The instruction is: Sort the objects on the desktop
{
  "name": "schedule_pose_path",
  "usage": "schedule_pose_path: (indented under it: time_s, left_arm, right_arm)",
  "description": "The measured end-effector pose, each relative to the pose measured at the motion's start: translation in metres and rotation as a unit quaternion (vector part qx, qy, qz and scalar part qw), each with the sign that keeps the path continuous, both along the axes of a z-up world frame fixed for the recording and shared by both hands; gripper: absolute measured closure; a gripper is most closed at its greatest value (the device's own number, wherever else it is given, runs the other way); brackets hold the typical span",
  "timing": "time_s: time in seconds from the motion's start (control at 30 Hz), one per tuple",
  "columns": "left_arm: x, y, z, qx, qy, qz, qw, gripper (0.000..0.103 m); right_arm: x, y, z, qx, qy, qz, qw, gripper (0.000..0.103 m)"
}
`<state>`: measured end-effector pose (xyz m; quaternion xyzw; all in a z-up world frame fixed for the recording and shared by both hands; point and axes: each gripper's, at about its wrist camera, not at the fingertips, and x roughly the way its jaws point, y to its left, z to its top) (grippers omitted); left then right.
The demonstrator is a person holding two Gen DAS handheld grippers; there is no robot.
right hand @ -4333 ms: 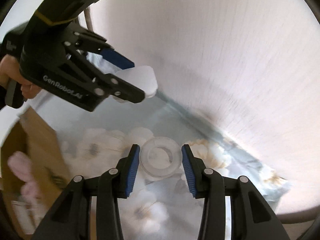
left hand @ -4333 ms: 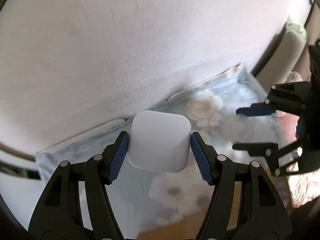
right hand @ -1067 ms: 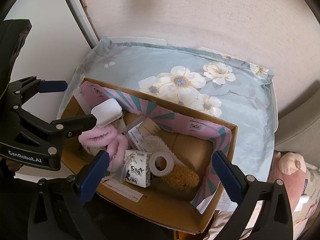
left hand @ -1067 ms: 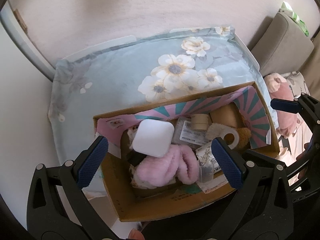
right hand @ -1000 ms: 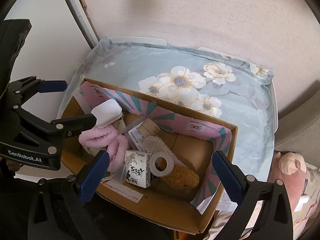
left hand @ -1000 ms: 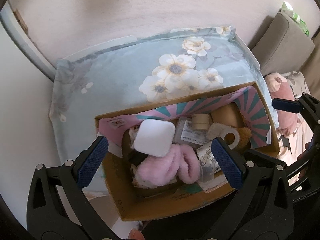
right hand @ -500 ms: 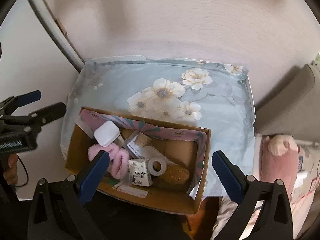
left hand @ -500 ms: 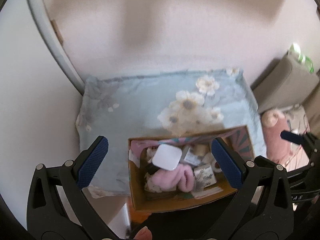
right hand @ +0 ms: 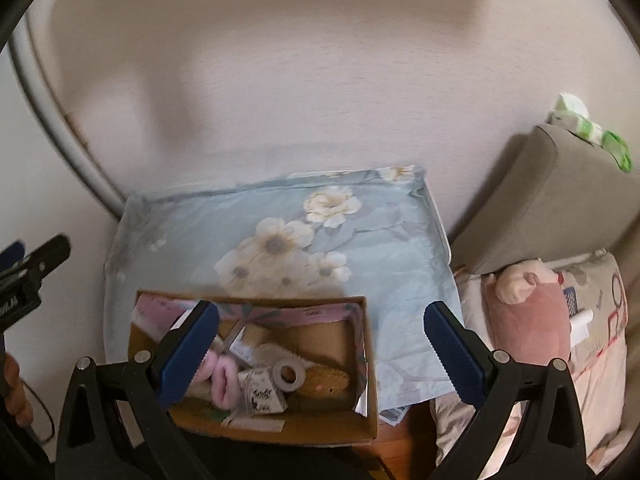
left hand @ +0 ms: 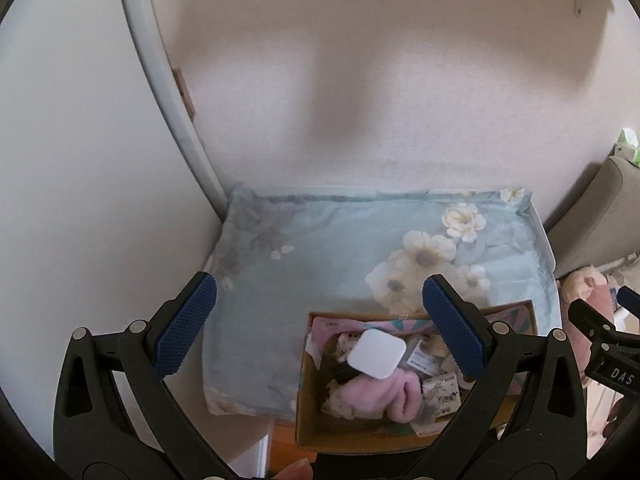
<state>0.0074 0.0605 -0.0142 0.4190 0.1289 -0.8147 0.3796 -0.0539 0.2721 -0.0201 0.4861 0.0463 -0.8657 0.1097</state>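
A cardboard box (left hand: 308,420) with a pink and teal inner flap stands at the near edge of the floral-cloth table (left hand: 300,264). Inside it a white rounded square case (left hand: 376,354) rests on a pink fluffy item (left hand: 380,396). The right wrist view shows the same box (right hand: 372,360) holding a clear tape roll (right hand: 289,376), a printed tissue packet (right hand: 262,396) and a brown plush (right hand: 324,380). My left gripper (left hand: 320,320) is open and empty, high above the table. My right gripper (right hand: 320,340) is open and empty too, well above the box.
A grey sofa arm (right hand: 560,200) with a green packet (right hand: 588,128) on top stands right of the table. A pink plush pig (right hand: 528,312) lies on a cushion beside it. A wall runs behind the table, and a white pipe (left hand: 160,100) runs up at the left.
Both grippers have pulled up and back from the box, so it looks smaller. The white case and the tape roll, held 4.3 s ago, now lie in the box.
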Motion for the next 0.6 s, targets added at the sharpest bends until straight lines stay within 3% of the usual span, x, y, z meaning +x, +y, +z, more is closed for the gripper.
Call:
schedule_pose_path:
  time_s: [0.13,0.6]
  left_arm:
    - [-0.0021,0.0,-0.0086,0.012,-0.011,-0.005,0.9999,0.0]
    - [0.0004,0.0016,-0.0049,0.002,-0.004,-0.012,0.9999,0.0]
  right_arm:
    - [-0.0003,0.0004,-0.006,0.004,-0.007,-0.003,1.0,0.001]
    - [0.0037,-0.0022,-0.003,0.008,-0.002,0.004,1.0,0.001]
